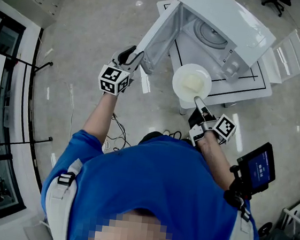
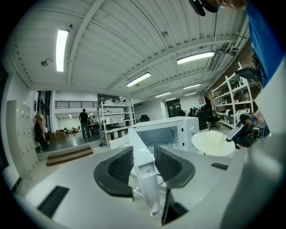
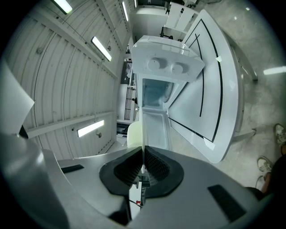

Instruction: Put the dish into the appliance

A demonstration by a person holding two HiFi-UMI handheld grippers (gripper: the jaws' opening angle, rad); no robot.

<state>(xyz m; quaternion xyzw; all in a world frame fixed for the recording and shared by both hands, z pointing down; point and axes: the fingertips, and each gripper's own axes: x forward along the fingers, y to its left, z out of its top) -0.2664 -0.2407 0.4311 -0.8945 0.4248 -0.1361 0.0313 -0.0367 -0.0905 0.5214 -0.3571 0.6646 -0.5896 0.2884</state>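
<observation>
White table point(image 1: 258, 90) bears an open microwave point(image 1: 234, 19); left gripper point(image 1: 137, 59) apparently clamps its door point(image 1: 159, 36), right gripper point(image 1: 198, 101) pinches the dish point(image 1: 192, 83) rim.

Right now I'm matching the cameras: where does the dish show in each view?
Head view: dish centre, before the open microwave, rim in the right tool.
Left gripper view: dish right of centre, beside the microwave.
Right gripper view: dish edge-on, centre, between the jaws.
Shared landmark: the microwave.
</observation>
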